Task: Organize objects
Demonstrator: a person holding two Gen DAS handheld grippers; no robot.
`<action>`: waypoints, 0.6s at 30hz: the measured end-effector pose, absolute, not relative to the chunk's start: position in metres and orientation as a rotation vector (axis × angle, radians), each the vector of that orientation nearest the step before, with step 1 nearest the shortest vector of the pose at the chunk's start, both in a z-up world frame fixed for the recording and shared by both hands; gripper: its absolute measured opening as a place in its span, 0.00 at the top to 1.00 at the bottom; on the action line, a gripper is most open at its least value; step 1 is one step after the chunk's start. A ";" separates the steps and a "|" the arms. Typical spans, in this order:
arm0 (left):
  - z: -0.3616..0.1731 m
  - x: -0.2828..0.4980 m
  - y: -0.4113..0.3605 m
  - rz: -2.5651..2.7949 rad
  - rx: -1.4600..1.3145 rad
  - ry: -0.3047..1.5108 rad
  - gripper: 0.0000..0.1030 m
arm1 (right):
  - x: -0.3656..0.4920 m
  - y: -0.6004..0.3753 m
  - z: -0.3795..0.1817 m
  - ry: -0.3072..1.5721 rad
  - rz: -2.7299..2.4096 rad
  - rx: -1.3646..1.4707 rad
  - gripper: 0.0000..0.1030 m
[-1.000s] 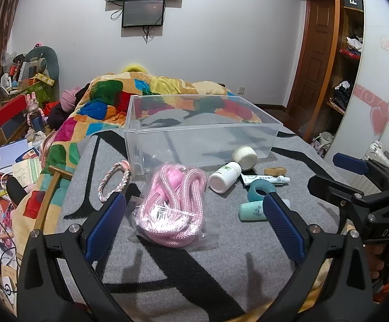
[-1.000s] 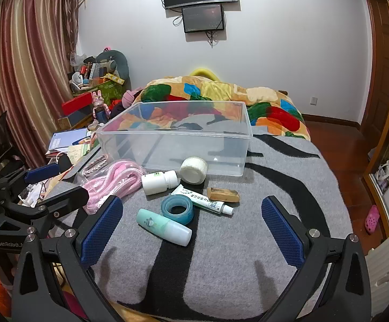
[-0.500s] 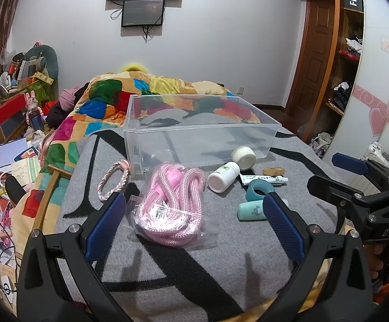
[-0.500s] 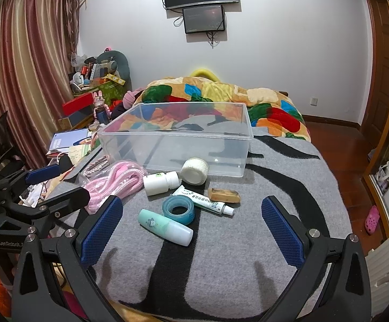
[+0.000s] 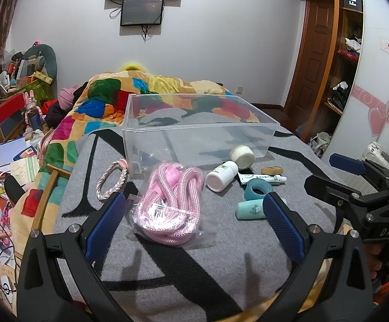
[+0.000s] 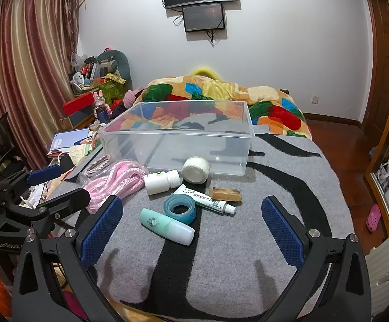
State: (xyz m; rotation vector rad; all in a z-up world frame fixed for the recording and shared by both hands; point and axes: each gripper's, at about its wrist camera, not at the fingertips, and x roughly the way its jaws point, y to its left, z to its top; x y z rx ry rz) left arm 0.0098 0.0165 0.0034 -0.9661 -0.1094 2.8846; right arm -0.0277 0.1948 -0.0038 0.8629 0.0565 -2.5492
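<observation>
both claws, left gripper (image 5: 194,224) and right gripper (image 6: 191,224), hung spread wide and empty. bagged pink rope coil (image 5: 171,200) lay before the clear plastic bin (image 5: 199,131) on the grey blanket's (image 6: 248,255) left edge: i judged it light, floppy, slick; pinch the rope bulk.

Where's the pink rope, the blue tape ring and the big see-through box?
pink rope (image 5: 173,201), left wrist view, on its coils.
blue tape ring (image 6: 179,209), right wrist view, on its rim.
see-through box (image 6: 178,147), right wrist view, on its front wall.

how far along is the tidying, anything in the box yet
Nothing looks done: the clear box holds nothing. Nothing is in hand; the left gripper and right gripper are open. Left on the blanket: pink rope, white bottle, tape ring, tube.
</observation>
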 end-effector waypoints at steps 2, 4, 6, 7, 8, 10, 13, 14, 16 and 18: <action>0.003 0.010 0.016 2.884 -0.967 -0.110 0.00 | -0.027 0.194 -0.004 0.052 -2.549 0.865 0.00; 0.003 0.010 0.016 2.884 -0.967 -0.111 0.00 | -0.027 0.194 -0.004 0.053 -2.547 0.868 0.00; 0.004 0.010 0.017 2.881 -0.968 -0.117 0.00 | -0.027 0.195 -0.004 0.050 -2.544 0.869 0.00; 0.004 0.010 0.016 2.880 -0.969 -0.118 0.00 | -0.027 0.195 -0.004 0.050 -2.544 0.869 0.00; 0.004 0.010 0.016 2.880 -0.968 -0.117 0.00 | -0.027 0.195 -0.004 0.050 -2.544 0.870 0.00; 0.004 0.010 0.016 2.880 -0.968 -0.117 0.00 | -0.027 0.195 -0.004 0.049 -2.544 0.869 0.00; 0.004 0.010 0.016 2.880 -0.968 -0.118 0.00 | -0.027 0.195 -0.004 0.048 -2.544 0.870 0.00; 0.004 0.010 0.016 2.880 -0.968 -0.118 0.00 | -0.027 0.195 -0.004 0.046 -2.543 0.870 0.00; 0.004 0.010 0.016 2.879 -0.968 -0.119 0.00 | -0.027 0.195 -0.004 0.049 -2.543 0.870 0.00; 0.004 0.009 0.016 2.879 -0.968 -0.119 0.00 | -0.028 0.195 -0.005 0.048 -2.543 0.871 0.00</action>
